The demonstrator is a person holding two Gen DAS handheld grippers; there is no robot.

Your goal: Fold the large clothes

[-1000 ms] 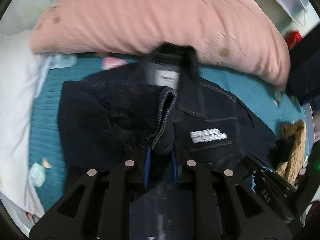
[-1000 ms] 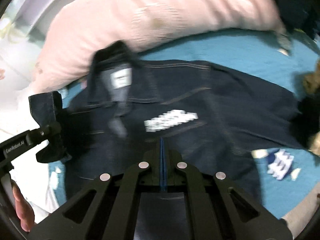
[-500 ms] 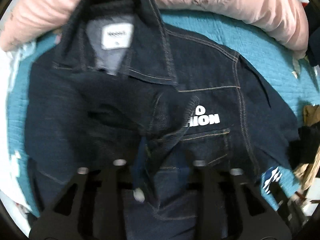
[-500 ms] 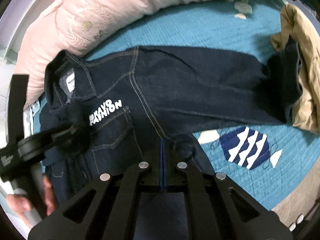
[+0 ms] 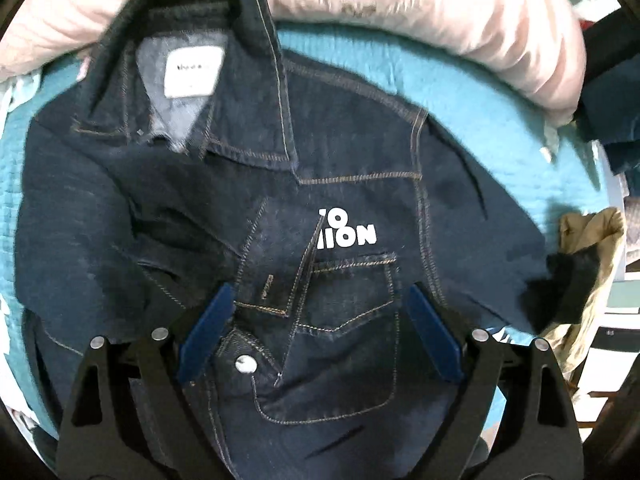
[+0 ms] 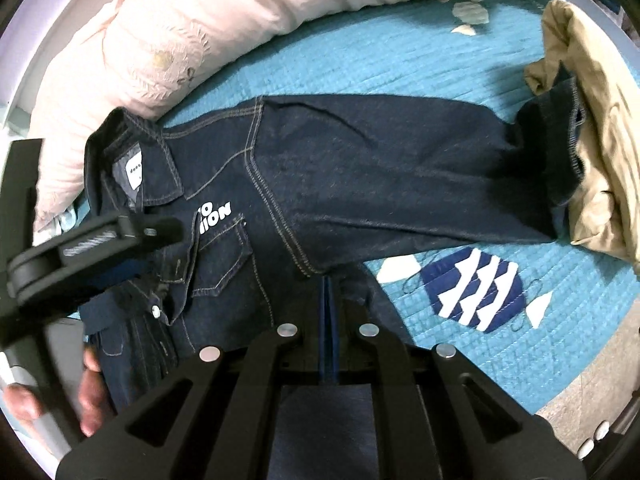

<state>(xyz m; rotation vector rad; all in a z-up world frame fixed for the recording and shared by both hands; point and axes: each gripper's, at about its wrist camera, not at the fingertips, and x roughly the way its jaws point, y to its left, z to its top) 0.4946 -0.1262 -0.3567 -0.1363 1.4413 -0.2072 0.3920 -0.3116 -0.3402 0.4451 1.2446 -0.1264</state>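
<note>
A dark denim jacket (image 5: 360, 152) lies front up on the teal quilt (image 5: 460, 92), collar toward the pink pillow. Its left sleeve is folded across the chest and covers part of the white lettering (image 5: 348, 232). My left gripper (image 5: 320, 328) is open just above the chest pocket, holding nothing. In the right wrist view the jacket (image 6: 360, 176) has its other sleeve stretched right, the cuff (image 6: 560, 148) resting on tan clothing. My right gripper (image 6: 329, 304) is shut, its tips at the jacket's side edge; whether it pinches cloth I cannot tell. The left gripper (image 6: 92, 248) also shows there.
A long pink pillow (image 6: 200, 32) lies along the far side of the quilt. A tan garment (image 6: 596, 184) is heaped at the right. Dark clothes (image 5: 612, 92) are piled at the far right. The quilt's edge and bare floor (image 6: 600, 364) are at lower right.
My left gripper carried the sleeve across the chest, opened and let it go. My right gripper swung right, so the stretched sleeve and the tan garment came into view.
</note>
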